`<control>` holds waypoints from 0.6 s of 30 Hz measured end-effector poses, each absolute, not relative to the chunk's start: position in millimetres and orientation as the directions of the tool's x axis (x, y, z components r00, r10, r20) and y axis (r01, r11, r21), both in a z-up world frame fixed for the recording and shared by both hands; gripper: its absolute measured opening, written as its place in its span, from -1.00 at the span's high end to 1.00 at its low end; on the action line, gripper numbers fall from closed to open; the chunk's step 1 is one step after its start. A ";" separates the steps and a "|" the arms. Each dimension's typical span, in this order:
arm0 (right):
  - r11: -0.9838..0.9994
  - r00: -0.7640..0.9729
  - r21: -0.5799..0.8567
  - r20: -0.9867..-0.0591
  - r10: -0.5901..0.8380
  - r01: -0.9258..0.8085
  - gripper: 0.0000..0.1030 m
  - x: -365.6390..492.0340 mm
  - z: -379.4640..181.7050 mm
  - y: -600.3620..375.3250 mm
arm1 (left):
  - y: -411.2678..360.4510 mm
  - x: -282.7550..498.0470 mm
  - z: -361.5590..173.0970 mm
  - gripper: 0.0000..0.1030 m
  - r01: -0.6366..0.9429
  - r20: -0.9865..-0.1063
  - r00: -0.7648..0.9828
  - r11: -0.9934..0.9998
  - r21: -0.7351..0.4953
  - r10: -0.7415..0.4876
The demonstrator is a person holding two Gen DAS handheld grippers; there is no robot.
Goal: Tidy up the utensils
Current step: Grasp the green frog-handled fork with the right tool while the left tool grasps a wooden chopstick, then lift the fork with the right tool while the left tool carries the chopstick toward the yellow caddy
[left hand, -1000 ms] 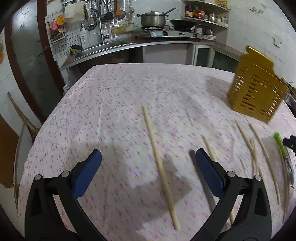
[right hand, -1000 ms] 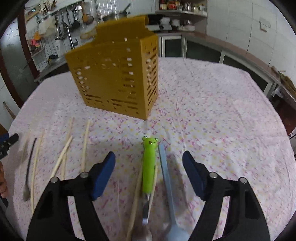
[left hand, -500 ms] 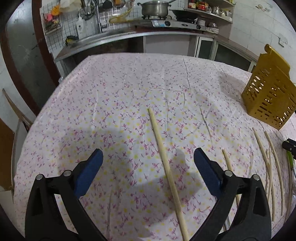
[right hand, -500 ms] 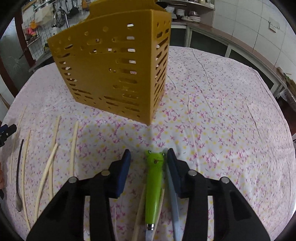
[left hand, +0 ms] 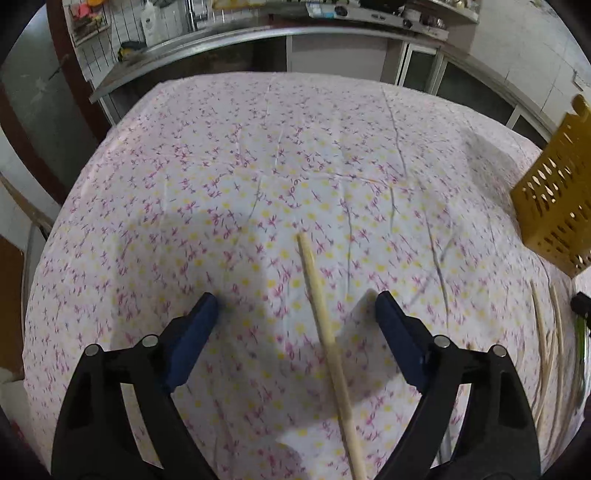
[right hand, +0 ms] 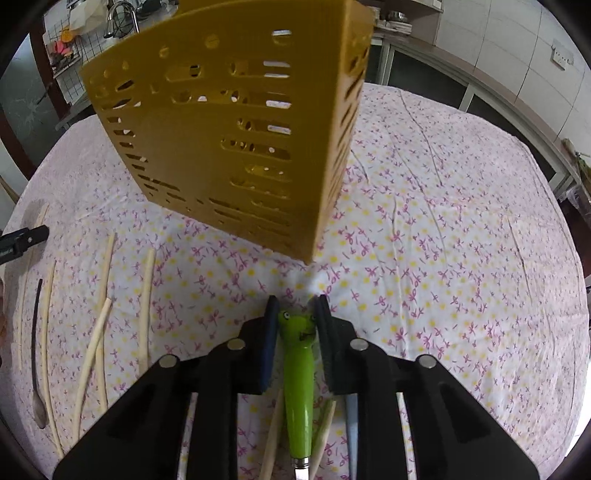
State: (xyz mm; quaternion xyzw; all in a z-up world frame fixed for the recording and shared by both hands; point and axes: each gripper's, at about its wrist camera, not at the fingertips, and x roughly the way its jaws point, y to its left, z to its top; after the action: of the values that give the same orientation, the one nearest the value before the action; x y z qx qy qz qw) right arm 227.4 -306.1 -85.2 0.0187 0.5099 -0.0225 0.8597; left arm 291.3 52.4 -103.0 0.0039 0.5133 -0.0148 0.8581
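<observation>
My right gripper [right hand: 296,314] is shut on the green frog-headed utensil handle [right hand: 299,373], which lies on the flowered tablecloth [right hand: 443,258] just in front of the yellow slotted utensil holder [right hand: 229,140]. My left gripper [left hand: 295,306] is open and straddles a long wooden chopstick [left hand: 328,343] that lies between its blue pads. The holder also shows at the right edge of the left wrist view [left hand: 557,206]. Several more chopsticks [right hand: 99,332] lie left of my right gripper.
A dark thin spoon [right hand: 36,354] lies at the far left among the chopsticks. A pale blue utensil handle [right hand: 352,428] and two chopsticks lie under my right gripper. A kitchen counter [left hand: 258,33] runs behind the table.
My right gripper moved forward and closed on the green handle. My left gripper moved forward and lower over the long chopstick, still open.
</observation>
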 end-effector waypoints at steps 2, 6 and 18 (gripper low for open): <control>0.998 0.475 0.013 -0.880 -0.016 0.058 0.59 228.3 -84.5 -306.9 | 51.5 296.8 -103.0 -0.65 0.028 -0.890 0.456 1.000 -0.005 -0.017; 0.998 0.473 0.006 -0.881 -0.021 0.055 0.59 239.1 -86.9 -317.4 | 46.4 304.3 -106.8 -0.61 0.018 -0.897 0.441 0.999 0.026 0.015; 0.998 0.482 0.033 -0.876 0.005 0.049 0.59 232.1 -84.7 -321.8 | 35.6 290.5 -89.3 0.93 0.049 -0.889 0.457 0.999 0.018 -0.006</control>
State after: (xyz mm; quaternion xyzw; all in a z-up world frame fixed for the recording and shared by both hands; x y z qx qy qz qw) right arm 232.1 -321.8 -84.7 0.0266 0.5087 -0.0129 0.8604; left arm 290.5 35.6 -89.3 0.0205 0.5208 -0.0161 0.8533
